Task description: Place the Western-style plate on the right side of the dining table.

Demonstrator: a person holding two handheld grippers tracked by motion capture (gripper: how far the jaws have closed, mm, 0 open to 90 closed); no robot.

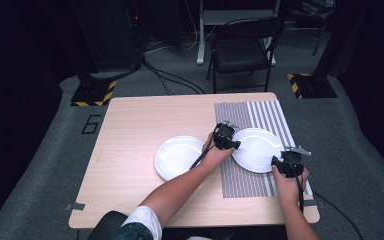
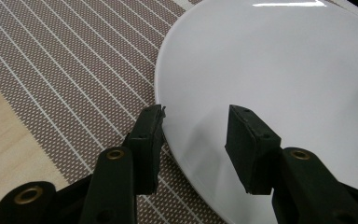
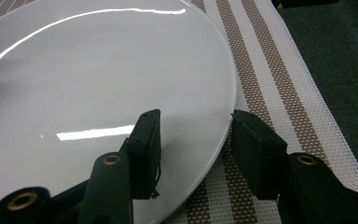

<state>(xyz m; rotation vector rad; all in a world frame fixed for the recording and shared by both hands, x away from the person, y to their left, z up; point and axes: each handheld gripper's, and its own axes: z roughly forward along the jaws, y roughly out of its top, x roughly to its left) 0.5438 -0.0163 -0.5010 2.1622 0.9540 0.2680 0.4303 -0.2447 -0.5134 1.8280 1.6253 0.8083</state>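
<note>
A white plate [image 1: 257, 149] lies on a brown-and-white striped placemat [image 1: 260, 112] on the right half of the wooden table [image 1: 140, 120]. My left gripper [image 1: 234, 144] is at the plate's left rim. In the left gripper view the gripper [image 2: 196, 135] is open, with one jaw over the placemat [image 2: 65, 70] and the other over the plate [image 2: 270, 70]. My right gripper [image 1: 281, 161] is at the plate's near right rim. It [image 3: 196, 135] is also open and straddles the edge of the plate [image 3: 98, 84], with its outer jaw above the placemat [image 3: 270, 70].
A second white plate [image 1: 179, 156] rests on bare wood to the left of the mat. Behind the table stand a dark chair [image 1: 242, 50] and two black-and-yellow bases [image 1: 95, 92] [image 1: 310, 85] on grey carpet. Cables run across the floor.
</note>
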